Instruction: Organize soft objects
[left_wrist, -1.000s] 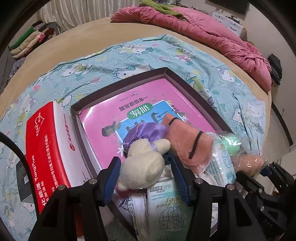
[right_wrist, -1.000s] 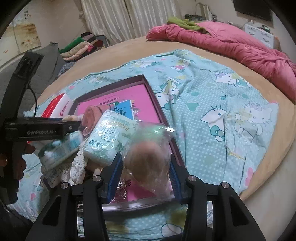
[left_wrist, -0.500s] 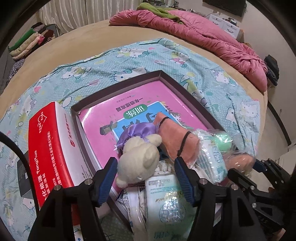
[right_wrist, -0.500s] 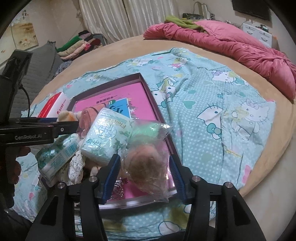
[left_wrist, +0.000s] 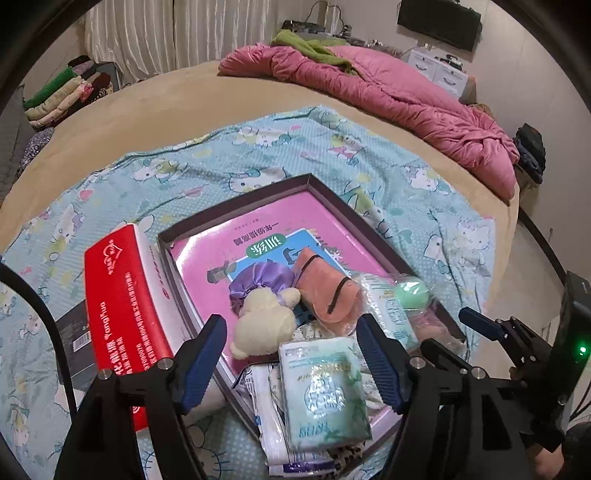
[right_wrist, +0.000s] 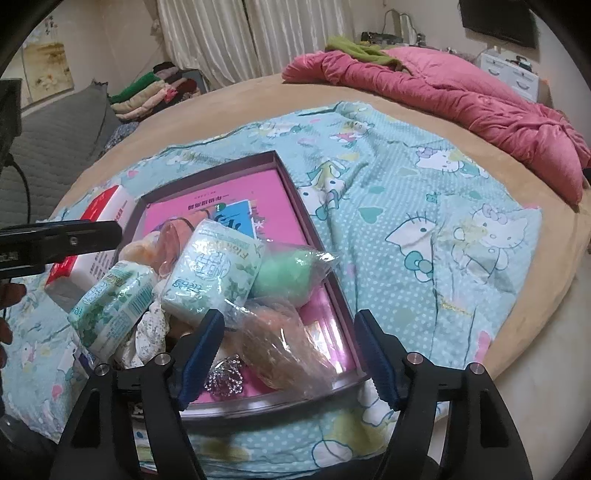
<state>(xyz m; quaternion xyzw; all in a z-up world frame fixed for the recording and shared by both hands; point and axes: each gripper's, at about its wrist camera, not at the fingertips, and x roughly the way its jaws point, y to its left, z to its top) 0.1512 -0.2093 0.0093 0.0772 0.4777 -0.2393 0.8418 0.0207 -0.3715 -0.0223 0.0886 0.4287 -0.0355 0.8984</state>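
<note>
Shallow tray (left_wrist: 373, 218) on bed: left hand-held gripper (left_wrist: 291, 354) has just opened, clear of the cream plush toy (left_wrist: 264, 325); right hand-held gripper (right_wrist: 290, 350) has just opened, clear of the bagged balls (right_wrist: 280, 332).

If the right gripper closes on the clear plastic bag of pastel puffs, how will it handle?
The clear plastic bag looks crinkly and loose, so probably floppy and slippery between the pads. Its puffs seem soft and light, likely squashing. Lying partly over the tray rim, it may sag or slide.

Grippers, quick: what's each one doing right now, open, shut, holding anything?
Left gripper: open, jaws just widened, holding nothing; cream plush toy lies free.
Right gripper: open, jaws just widened, clear of the plastic bag.
</note>
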